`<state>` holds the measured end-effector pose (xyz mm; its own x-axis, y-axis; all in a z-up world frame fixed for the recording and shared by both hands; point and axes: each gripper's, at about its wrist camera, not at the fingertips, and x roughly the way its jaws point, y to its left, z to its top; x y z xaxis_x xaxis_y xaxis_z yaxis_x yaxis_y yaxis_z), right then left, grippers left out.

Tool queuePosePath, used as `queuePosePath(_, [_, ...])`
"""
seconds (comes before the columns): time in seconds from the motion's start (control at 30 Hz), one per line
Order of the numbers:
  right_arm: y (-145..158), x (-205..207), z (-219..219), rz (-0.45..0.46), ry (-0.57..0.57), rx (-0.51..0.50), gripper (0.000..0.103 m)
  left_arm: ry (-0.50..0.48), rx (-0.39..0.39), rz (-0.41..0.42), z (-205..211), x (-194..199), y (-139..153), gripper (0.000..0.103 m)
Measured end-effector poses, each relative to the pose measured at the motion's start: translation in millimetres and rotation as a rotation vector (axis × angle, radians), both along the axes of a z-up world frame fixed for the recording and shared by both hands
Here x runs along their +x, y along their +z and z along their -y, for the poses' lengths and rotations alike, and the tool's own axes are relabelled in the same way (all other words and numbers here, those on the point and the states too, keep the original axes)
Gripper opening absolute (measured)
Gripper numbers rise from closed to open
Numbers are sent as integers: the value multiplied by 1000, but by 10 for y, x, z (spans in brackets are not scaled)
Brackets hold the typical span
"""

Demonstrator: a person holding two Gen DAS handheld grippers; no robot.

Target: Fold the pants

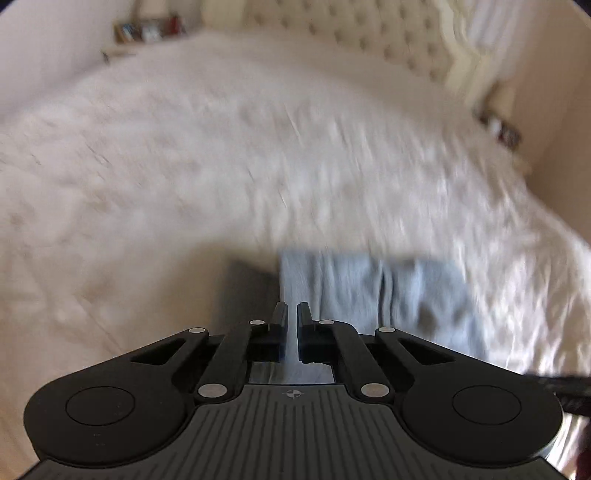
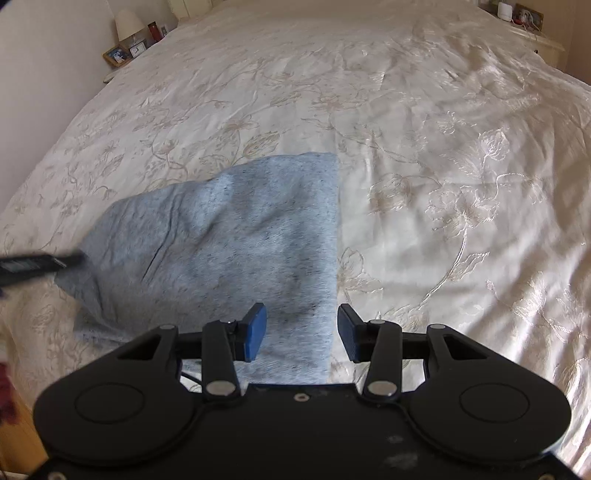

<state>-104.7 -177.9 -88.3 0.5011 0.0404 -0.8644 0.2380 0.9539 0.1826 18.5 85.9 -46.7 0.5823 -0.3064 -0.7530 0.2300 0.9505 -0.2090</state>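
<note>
While the left wrist view is motion-blurred, the left gripper (image 1: 291, 314) shows its fingers drawn nearly together with only a narrow slit between them; whether cloth is pinched cannot be told. Grey-blue pants (image 2: 236, 236) lie folded on the cream embroidered bedspread (image 2: 443, 166), left of centre in the right wrist view. At lower centre, the right gripper (image 2: 302, 325) holds its blue-padded fingers (image 2: 255, 332) spread over the pants' right edge, pressing on nothing. A tufted headboard (image 1: 369, 33) occupies the upper right of the left view.
</note>
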Motion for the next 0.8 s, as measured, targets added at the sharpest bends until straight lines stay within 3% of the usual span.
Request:
queuePosePath(0.13, [-20, 23, -97, -9, 35, -1, 45, 22, 13, -130, -219, 149, -304, 6])
queuePosePath(0.2, [-19, 41, -177, -12, 60, -9, 45, 18, -57, -204, -339, 217, -421, 8])
queuePosePath(0.27, [11, 70, -262, -5, 90, -11, 45, 16, -129, -247, -388, 247, -472, 23])
queuePosePath(0.33, [53, 122, -397, 5, 136, -17, 46, -4, -181, -261, -389, 266, -497, 53])
queuePosePath(0.43, [92, 232, -575, 13, 183, -17, 47, -54, -214, -263, -341, 293, -543, 74])
queuePosePath(0.6, [166, 372, -819, 24, 213, -9, 47, -149, -192, -368, -177, 518, -774, 77])
queuePosePath(0.8, [225, 338, -980, 13, 210, -36, 48, -242, -260, -439, -68, 724, -1009, 77])
